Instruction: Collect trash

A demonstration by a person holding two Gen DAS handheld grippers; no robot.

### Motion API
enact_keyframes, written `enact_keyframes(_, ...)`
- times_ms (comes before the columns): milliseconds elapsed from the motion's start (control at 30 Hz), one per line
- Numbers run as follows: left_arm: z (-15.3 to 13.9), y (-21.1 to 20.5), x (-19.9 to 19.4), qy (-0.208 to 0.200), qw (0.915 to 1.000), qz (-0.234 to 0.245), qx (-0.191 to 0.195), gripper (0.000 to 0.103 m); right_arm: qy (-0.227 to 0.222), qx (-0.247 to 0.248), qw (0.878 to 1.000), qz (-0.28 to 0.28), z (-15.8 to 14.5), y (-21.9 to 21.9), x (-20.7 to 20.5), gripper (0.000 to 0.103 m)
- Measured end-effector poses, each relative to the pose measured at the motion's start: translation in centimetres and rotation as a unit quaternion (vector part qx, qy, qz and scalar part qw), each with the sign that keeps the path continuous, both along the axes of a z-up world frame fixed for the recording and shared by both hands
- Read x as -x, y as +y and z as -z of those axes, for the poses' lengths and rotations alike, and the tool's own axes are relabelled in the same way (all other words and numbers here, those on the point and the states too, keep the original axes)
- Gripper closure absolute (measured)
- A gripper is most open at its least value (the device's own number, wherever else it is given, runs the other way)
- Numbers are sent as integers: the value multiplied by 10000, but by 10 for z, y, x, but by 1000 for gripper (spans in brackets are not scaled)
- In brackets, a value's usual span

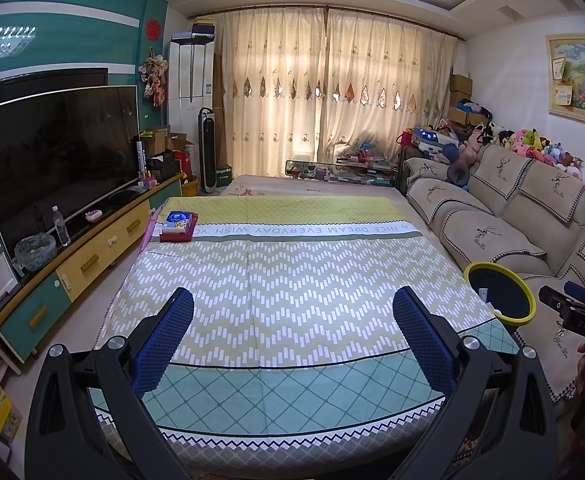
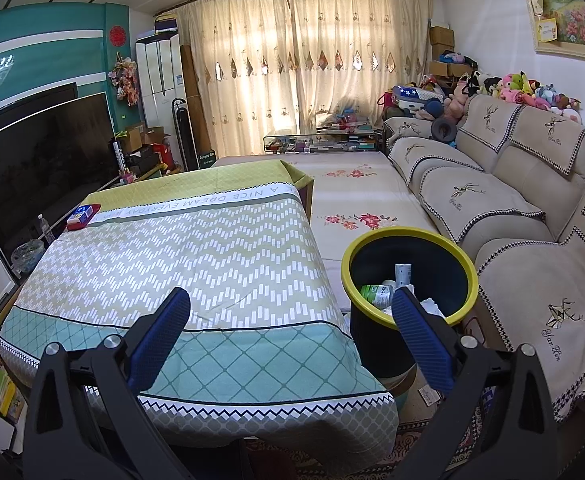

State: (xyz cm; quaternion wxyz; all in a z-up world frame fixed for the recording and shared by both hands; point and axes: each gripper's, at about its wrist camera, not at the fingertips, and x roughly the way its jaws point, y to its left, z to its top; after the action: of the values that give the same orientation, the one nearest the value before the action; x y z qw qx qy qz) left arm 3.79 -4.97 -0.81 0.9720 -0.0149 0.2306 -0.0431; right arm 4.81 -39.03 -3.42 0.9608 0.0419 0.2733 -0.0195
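Observation:
A dark bin with a yellow rim (image 2: 408,240) stands on the floor between the table and the sofa; it also shows in the left wrist view (image 1: 500,292). Inside it lie a green-labelled bottle (image 2: 376,294), a white tube (image 2: 402,274) and crumpled white paper (image 2: 430,306). My left gripper (image 1: 292,324) is open and empty above the near end of the patterned tablecloth (image 1: 292,264). My right gripper (image 2: 290,328) is open and empty, with its right finger (image 2: 420,344) in front of the bin's near rim. The right gripper body also appears at the left view's right edge (image 1: 580,312).
A red tray with a blue tissue box (image 1: 177,226) sits at the table's far left; it also shows in the right wrist view (image 2: 82,216). A TV (image 1: 60,152) on a cabinet stands left, with a water bottle (image 1: 61,226). A beige sofa (image 2: 512,208) runs along the right.

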Motion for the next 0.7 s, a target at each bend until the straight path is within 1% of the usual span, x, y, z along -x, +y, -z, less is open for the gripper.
enact_keyframes(700,2,1,-3,8,10000,39,1,5,7,2,10000,7,0,0,0,7)
